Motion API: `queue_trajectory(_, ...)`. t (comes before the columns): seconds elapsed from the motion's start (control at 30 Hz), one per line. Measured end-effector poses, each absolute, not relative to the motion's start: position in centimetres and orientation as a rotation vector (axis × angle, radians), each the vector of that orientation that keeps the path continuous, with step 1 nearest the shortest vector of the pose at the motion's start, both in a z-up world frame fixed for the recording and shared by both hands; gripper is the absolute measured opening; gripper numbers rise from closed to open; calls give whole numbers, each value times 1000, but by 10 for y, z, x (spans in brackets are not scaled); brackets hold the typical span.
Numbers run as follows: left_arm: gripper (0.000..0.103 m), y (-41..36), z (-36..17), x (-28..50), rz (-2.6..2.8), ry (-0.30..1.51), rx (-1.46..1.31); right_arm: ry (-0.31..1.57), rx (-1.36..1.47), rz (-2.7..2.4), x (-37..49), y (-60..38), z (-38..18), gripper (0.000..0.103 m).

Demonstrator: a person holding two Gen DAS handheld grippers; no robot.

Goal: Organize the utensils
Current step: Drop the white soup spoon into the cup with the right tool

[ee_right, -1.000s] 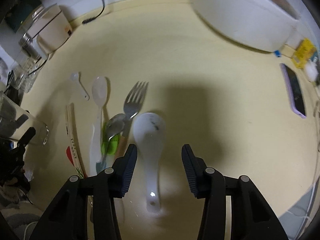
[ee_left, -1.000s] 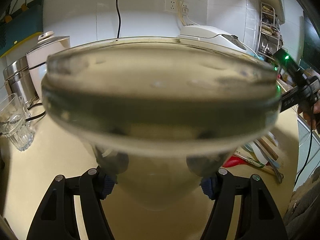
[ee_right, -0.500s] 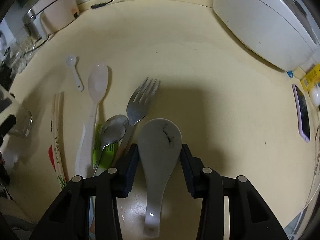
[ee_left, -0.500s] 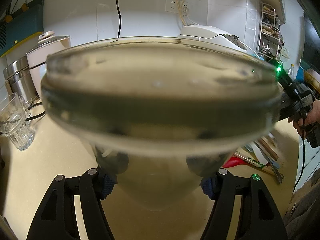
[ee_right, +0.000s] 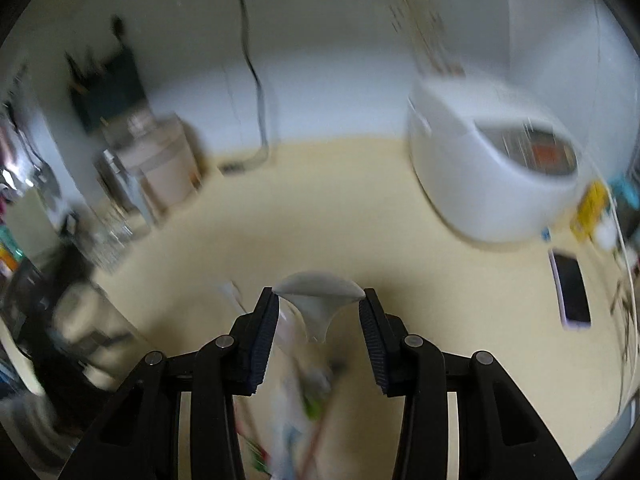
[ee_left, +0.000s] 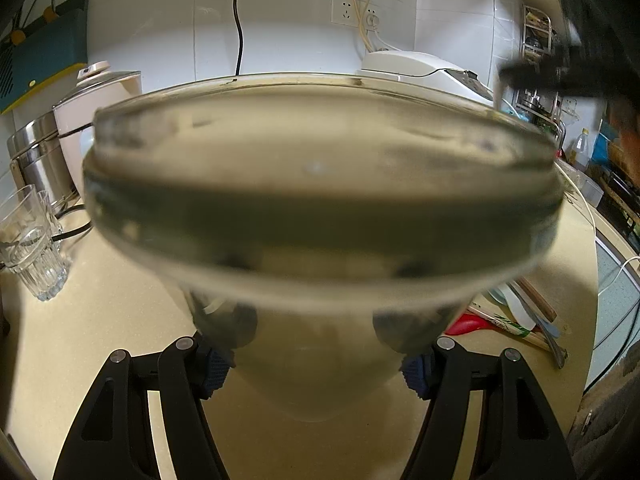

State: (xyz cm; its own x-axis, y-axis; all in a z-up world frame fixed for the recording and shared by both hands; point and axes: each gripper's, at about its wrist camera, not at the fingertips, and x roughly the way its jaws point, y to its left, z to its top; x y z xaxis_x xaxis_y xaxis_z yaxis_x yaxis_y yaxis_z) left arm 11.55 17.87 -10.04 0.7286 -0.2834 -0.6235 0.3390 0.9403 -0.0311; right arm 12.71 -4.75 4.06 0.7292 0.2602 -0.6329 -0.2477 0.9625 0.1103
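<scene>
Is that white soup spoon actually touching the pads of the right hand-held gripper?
Touching. The right wrist view shows the white soup spoon wedged between both blue pads of the right hand-held gripper, its bowl edges meeting each pad with no gap.

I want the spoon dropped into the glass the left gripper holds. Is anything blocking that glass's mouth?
Nothing visible does. The glass in the left gripper shows an open, empty mouth. The right gripper holds the white spoon clear above the counter.

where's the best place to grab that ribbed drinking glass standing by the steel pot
Grip the ribbed glass across its side walls about mid-height, coming in level from the open counter side. It stands upright and empty, and the steel pot crowds it from behind.
</scene>
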Motion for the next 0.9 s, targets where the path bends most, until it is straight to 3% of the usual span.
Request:
queue_trajectory(0.27,72,178,-100,115,-343,672,87,666,87,699,127,43,87,42)
queue_trajectory(0.5,72,178,-100,115,-343,672,87,744,-73,782,120,111,49,42)
queue_trajectory(0.9,72,178,-101,115,-347,672,89,829,-290,777,114,136,3,42)
